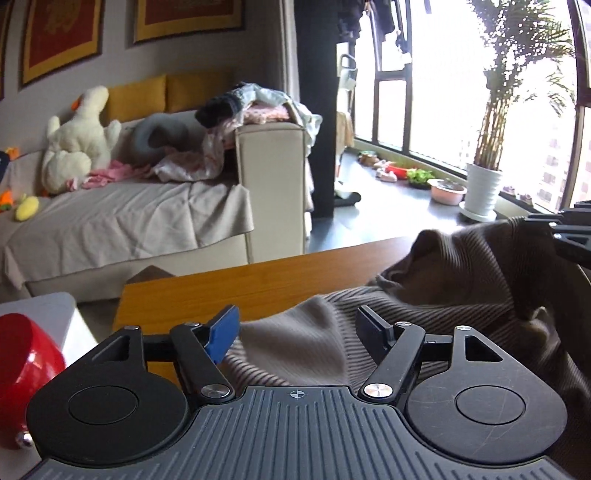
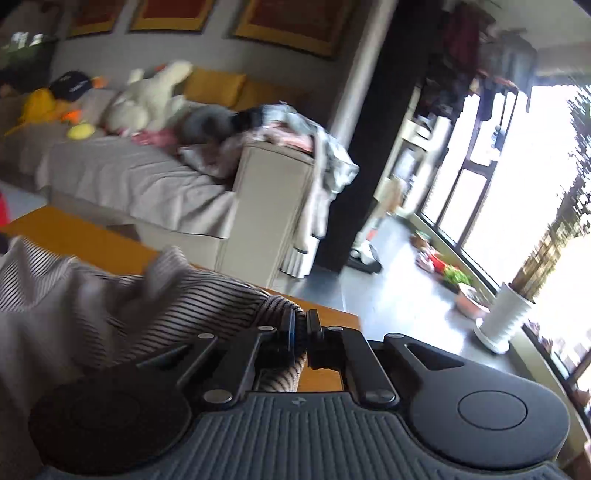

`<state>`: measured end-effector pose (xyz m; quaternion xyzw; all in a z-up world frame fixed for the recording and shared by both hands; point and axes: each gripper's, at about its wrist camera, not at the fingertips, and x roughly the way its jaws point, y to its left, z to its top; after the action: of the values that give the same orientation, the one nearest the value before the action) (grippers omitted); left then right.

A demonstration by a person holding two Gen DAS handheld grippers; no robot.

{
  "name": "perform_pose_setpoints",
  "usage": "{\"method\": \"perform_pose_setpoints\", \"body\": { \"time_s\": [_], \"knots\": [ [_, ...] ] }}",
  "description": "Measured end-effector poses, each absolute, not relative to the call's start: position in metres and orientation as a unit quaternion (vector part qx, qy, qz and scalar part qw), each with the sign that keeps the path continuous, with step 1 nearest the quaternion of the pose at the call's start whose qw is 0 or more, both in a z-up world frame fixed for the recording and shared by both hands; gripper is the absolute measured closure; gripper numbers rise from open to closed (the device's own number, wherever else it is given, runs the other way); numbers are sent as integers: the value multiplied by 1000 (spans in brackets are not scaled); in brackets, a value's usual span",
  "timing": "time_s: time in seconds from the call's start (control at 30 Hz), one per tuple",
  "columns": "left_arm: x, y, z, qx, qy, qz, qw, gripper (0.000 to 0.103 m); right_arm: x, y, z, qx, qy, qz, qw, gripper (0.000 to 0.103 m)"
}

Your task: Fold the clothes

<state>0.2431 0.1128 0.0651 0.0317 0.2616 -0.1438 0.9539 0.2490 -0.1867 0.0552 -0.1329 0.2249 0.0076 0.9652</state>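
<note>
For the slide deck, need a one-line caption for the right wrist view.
Right claw shut on a fold of the brown ribbed knit garment, lifted over the orange wooden table.

You are working in a home living room. At your ten o'clock a beige sofa (image 1: 129, 218) is sitting under red-and-gold framed pictures (image 1: 61, 37), carrying mustard cushions (image 1: 136, 98), a white plush duck (image 1: 79, 142) and a pile of unfolded laundry (image 1: 255, 107). At your two o'clock tall windows (image 1: 443, 74) are letting in daylight behind a potted palm (image 1: 484, 184), with clothes hanging (image 1: 384, 18) above. You are standing at a wooden table (image 1: 229, 291).
</note>
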Motion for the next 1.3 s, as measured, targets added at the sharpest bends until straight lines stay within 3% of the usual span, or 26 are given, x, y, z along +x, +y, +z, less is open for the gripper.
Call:
{"method": "perform_pose_setpoints", "body": {
  "time_s": [0.1, 0.23, 0.33, 0.37, 0.5, 0.57, 0.63, 0.77, 0.87, 0.9, 0.93, 0.97, 1.0, 1.03, 1.2, 1.3],
  "knots": [
    [261, 79, 53, 17, 260, -186, 947, 25, 267, -206, 30, -99, 257, 6, 961, 98],
    [284, 43, 12, 51, 288, -185, 938, 24, 278, -211, -7, -158, 271, -11, 950, 98],
    [293, 47, -2, 58, 311, -153, 936, 33, 291, -237, -27, -197, 284, -82, 935, 102],
    [294, 52, -1, 48, 304, -143, 941, 28, 296, -251, -29, -179, 298, -96, 933, 102],
    [287, 57, 2, 45, 286, -114, 950, 24, 284, -263, 5, -80, 271, -62, 957, 101],
    [273, 50, 10, 66, 254, -113, 958, 11, 278, -249, 28, -19, 264, 14, 964, 101],
    [260, 43, 17, 87, 221, -114, 965, 8, 286, -227, 42, 67, 293, 120, 946, 99],
    [239, 43, 30, 83, 225, -143, 960, 8, 313, -182, 38, 165, 345, 224, 896, 81],
    [224, 50, 30, 64, 241, -178, 952, 6, 341, -150, 19, 161, 382, 229, 881, 61],
    [218, 52, 27, 61, 241, -183, 951, 5, 350, -141, 10, 153, 401, 223, 875, 59],
    [212, 54, 25, 58, 240, -187, 951, 5, 361, -132, 0, 147, 423, 214, 868, 59],
    [207, 54, 20, 62, 239, -190, 950, 4, 368, -123, -9, 139, 440, 209, 862, 66],
    [202, 53, 15, 66, 239, -193, 949, 4, 372, -113, -12, 123, 447, 211, 860, 89],
    [198, 50, 11, 77, 234, -194, 950, 4, 377, -101, -10, 99, 438, 212, 868, 98],
    [183, 34, 6, 134, 201, -191, 951, 3, 396, -67, 46, -24, 312, 196, 929, 98],
    [183, 31, 5, 143, 200, -183, 952, 2, 399, -76, 66, -54, 302, 172, 936, 93]
  ]
}}
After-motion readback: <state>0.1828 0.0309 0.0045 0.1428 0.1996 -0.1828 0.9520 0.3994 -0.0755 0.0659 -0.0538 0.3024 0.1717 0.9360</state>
